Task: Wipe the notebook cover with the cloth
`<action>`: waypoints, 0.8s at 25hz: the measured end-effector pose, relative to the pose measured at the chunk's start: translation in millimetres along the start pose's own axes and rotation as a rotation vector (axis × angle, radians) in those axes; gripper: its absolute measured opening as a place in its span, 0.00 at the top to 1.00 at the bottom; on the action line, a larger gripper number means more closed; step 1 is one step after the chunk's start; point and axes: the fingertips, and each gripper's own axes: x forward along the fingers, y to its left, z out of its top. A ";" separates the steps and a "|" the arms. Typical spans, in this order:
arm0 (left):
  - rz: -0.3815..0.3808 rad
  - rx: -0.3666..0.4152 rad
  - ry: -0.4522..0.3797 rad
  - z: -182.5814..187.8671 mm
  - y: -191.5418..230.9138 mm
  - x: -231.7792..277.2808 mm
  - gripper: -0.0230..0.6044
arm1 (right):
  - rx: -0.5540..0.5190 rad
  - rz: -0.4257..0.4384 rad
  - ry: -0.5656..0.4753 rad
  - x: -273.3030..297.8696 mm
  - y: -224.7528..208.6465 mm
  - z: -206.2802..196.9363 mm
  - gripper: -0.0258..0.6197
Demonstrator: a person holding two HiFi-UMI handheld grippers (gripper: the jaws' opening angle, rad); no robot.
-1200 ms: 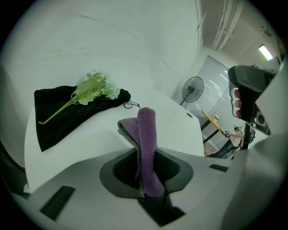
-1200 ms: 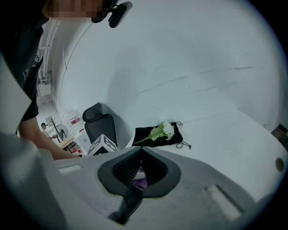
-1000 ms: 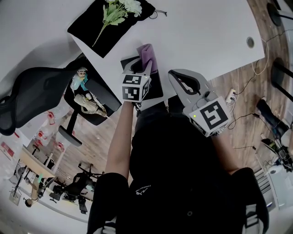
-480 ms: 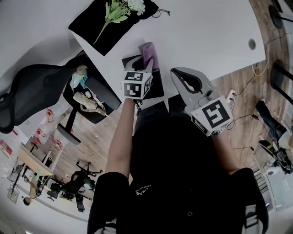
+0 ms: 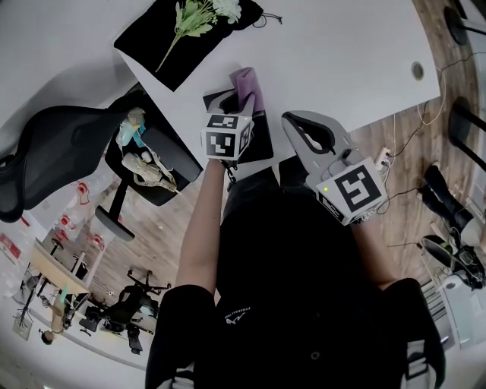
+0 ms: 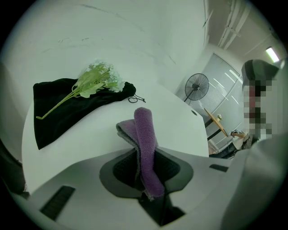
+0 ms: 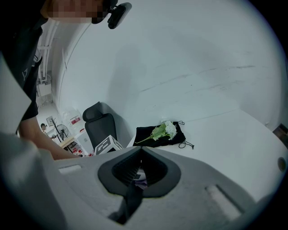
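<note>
A purple cloth stands folded between the jaws of my left gripper, which is shut on it. The left gripper view shows the cloth sticking up out of that gripper, with its free end over the white table. A black notebook lies at the table's near edge, mostly hidden under the left gripper and its marker cube. My right gripper hovers just right of the notebook, shut with nothing in it.
A black drawstring bag with a white-and-green flower sprig lies at the table's far left. A black office chair stands left of the table. A cable hole is at the table's right.
The left gripper and the cloth have edged slightly farther over the notebook. The right gripper has hardly moved.
</note>
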 end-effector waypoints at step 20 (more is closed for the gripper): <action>0.006 0.011 -0.028 -7.0 12.4 -5.5 0.83 | -0.008 -0.017 0.003 5.3 19.2 -8.0 0.95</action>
